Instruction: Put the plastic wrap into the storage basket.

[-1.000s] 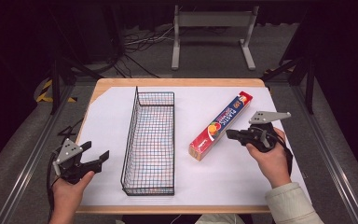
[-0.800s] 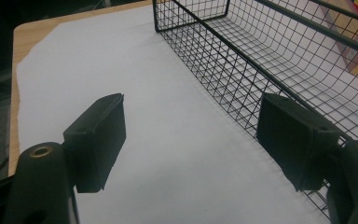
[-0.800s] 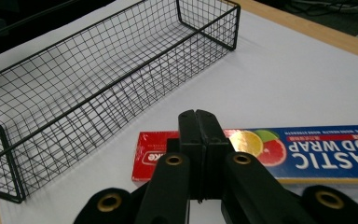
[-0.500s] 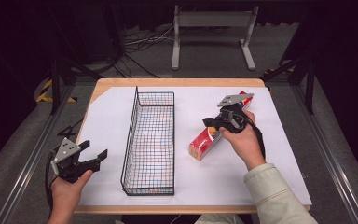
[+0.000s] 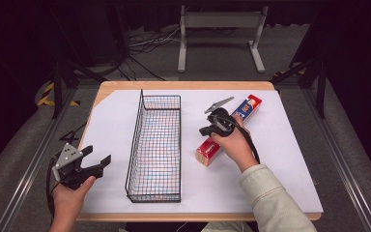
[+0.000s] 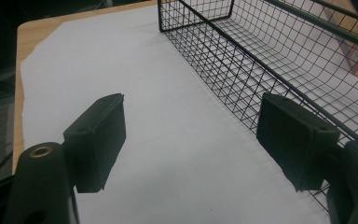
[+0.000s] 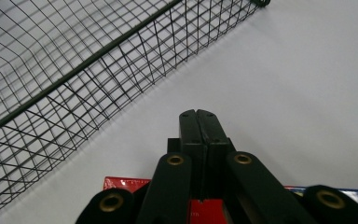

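Note:
A long red and blue box (image 5: 248, 107) lies slanted on the white paper, right of a black wire basket (image 5: 136, 140). My right gripper (image 5: 206, 129) hovers over the box's middle, jaws shut with nothing between them. In the right gripper view its closed tips (image 7: 198, 121) point at the bare paper between the basket (image 7: 74, 70) and the box's red edge (image 7: 126, 180). My left gripper (image 5: 98, 154) stands open near the front left corner, left of the basket. In the left gripper view the open gripper (image 6: 196, 135) has only paper between its jaws, with the basket wall (image 6: 270, 70) close on the right.
White paper (image 5: 111, 121) covers most of the wooden table (image 5: 183, 85). Metal rails run along both sides of the table. A grey stand (image 5: 220, 29) and cables lie on the floor behind.
My right gripper has swung left from the box's right side to above its middle, toward the basket. The left gripper has stayed put.

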Motion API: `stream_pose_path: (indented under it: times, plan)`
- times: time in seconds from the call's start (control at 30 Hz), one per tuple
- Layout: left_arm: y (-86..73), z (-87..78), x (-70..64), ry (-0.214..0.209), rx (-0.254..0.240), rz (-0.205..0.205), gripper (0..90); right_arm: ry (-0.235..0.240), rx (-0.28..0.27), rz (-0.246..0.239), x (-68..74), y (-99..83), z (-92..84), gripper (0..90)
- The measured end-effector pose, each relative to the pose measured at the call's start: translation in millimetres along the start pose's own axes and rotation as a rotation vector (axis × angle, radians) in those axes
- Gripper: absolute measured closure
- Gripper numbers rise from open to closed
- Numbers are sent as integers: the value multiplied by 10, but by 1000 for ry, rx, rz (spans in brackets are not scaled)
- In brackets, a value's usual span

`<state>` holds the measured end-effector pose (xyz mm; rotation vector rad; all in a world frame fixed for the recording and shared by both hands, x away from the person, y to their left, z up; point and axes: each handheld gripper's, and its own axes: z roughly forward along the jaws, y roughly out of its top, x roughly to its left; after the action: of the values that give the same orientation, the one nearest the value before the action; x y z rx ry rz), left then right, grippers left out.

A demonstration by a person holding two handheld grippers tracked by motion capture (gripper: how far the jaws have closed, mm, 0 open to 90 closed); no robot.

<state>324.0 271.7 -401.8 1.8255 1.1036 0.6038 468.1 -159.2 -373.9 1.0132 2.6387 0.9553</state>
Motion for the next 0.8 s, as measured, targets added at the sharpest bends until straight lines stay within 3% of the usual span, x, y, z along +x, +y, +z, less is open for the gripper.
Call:
stream_pose_path:
  times: [0.23,0.47,0.7,0.8]
  plan:
    - [0,17,-1,-4,1,6,246,-14,95,-2,19,14,209,900]
    - [-10,18,17,-8,0,0,245,15,165,7,53,74,359,900]
    - [-20,12,38,-10,-1,-10,245,-8,305,-25,115,124,491,900]
    - [-27,11,47,-7,3,-15,245,12,329,13,95,100,491,900]
